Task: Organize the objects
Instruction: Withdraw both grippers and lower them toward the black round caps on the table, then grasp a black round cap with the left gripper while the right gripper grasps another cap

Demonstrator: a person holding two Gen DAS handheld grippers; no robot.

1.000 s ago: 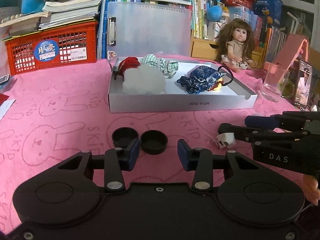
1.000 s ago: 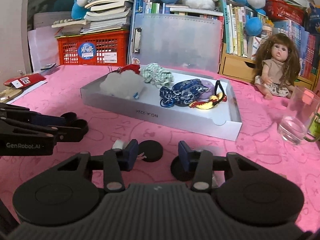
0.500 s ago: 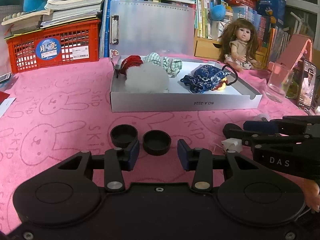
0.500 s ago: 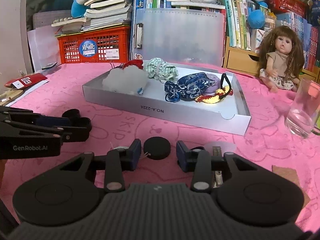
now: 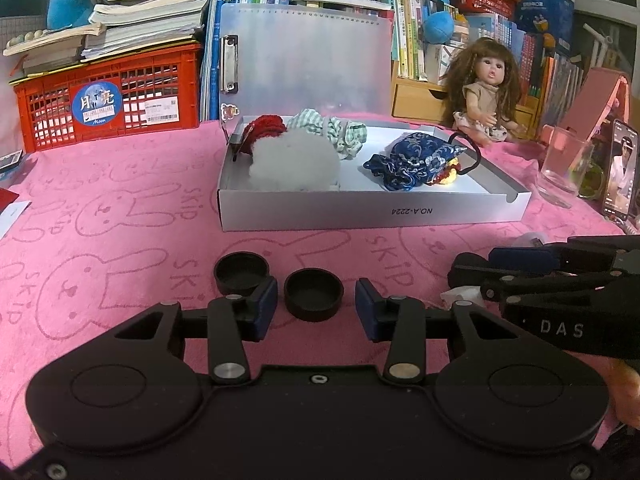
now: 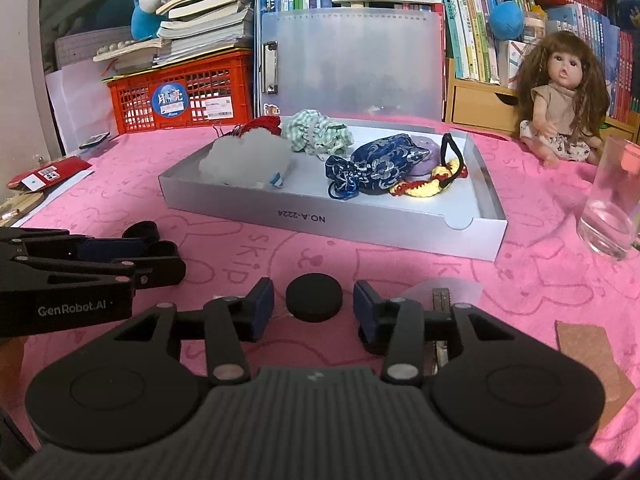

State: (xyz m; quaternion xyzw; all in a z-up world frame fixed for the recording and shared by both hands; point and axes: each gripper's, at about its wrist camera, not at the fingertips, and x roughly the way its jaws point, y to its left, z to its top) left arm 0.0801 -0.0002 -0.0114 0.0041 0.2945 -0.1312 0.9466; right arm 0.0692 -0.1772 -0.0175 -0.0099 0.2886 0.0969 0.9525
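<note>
Right gripper [image 6: 314, 308] now spread wider than a second ago, jaws just opened, black cap [image 6: 314, 297] lying loose between the pads, untouched. Small white scrap no longer by its left pad. Left gripper [image 5: 316, 308] unchanged, apart, second black cap [image 5: 313, 294] between its pads, nothing clamped; third cap [image 5: 241, 273] at ten o'clock. Grey box [image 5: 372, 216] of hair ties at twelve o'clock on pink cloth [image 5: 120, 208]

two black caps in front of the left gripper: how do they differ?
The left cap sits farther away, beside the blue pad; the right cap sits nearer, in line with the gap of the left gripper. The left cap is partly hidden by a finger; the right cap shows whole. Both are round, black, hollow side up, on the pink cloth.
</note>
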